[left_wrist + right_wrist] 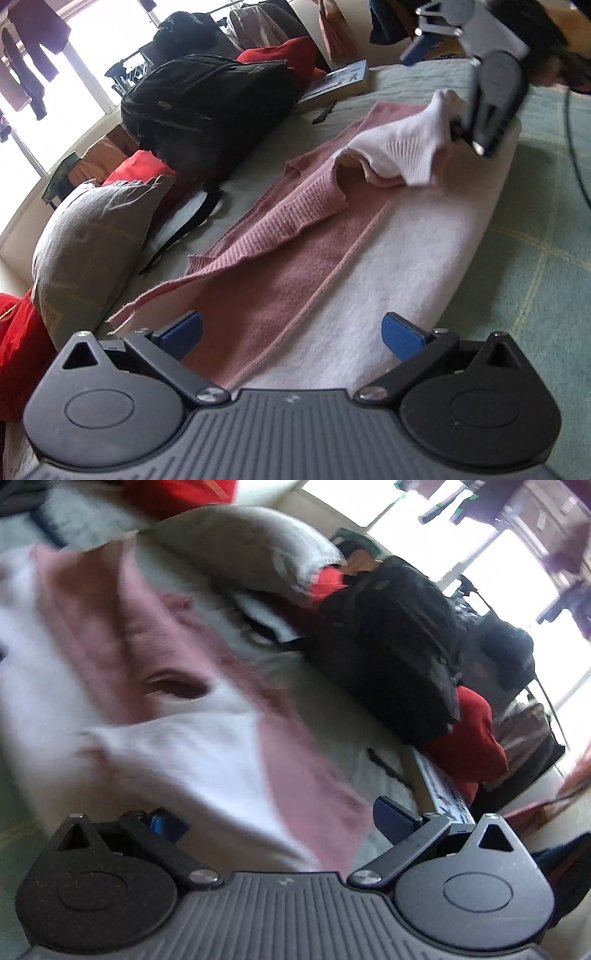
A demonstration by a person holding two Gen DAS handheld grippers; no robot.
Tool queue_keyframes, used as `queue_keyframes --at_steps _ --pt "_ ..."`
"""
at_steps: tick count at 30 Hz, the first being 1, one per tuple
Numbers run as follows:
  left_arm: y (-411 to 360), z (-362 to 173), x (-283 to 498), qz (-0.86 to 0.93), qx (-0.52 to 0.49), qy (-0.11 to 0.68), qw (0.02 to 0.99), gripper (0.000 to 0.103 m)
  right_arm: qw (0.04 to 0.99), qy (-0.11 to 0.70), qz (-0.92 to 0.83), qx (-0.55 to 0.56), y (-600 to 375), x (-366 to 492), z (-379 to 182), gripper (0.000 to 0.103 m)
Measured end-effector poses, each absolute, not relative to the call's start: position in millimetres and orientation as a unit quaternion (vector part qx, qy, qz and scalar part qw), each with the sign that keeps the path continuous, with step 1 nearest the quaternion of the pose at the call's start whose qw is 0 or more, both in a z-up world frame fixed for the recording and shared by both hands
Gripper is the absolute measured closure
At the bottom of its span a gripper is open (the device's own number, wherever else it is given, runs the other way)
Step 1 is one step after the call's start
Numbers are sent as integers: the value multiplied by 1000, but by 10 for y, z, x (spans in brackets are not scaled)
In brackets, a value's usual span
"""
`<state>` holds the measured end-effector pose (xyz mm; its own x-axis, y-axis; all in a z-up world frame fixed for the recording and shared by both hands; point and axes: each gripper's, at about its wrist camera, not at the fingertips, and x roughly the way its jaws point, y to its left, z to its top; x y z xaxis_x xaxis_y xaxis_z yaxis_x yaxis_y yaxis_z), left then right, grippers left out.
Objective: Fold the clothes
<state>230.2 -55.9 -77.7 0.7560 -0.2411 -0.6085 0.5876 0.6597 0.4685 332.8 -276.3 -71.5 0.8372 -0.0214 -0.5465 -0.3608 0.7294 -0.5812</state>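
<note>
A pink and white knit garment (288, 288) lies lengthwise on the bed. My left gripper (291, 334) is open just above its near hem, with nothing between the blue fingers. At the far end, a white ribbed sleeve (402, 147) is raised off the garment and rests against my right gripper (439, 88), which is turned on its side. In the right wrist view the right gripper (280, 821) has its jaws wide apart. The blurred white and pink fabric (207, 738) runs between them and covers part of the left finger.
The green checked bed cover (546, 258) lies bare to the right of the garment. On the left stand a black backpack (210, 107), a grey pillow (92, 236) and red cloth (18, 354). A book (340, 81) lies beyond the backpack. Clothes hang by the window.
</note>
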Motion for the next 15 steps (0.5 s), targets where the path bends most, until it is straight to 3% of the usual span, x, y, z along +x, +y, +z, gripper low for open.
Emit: queue_keyframes --at_steps 6,15 --pt "-577 -805 2367 -237 330 253 878 1 921 307 66 -231 -3254 3857 -607 0" --pt "-484 -843 2573 -247 284 283 882 1 919 387 58 -52 -3831 4239 -899 0"
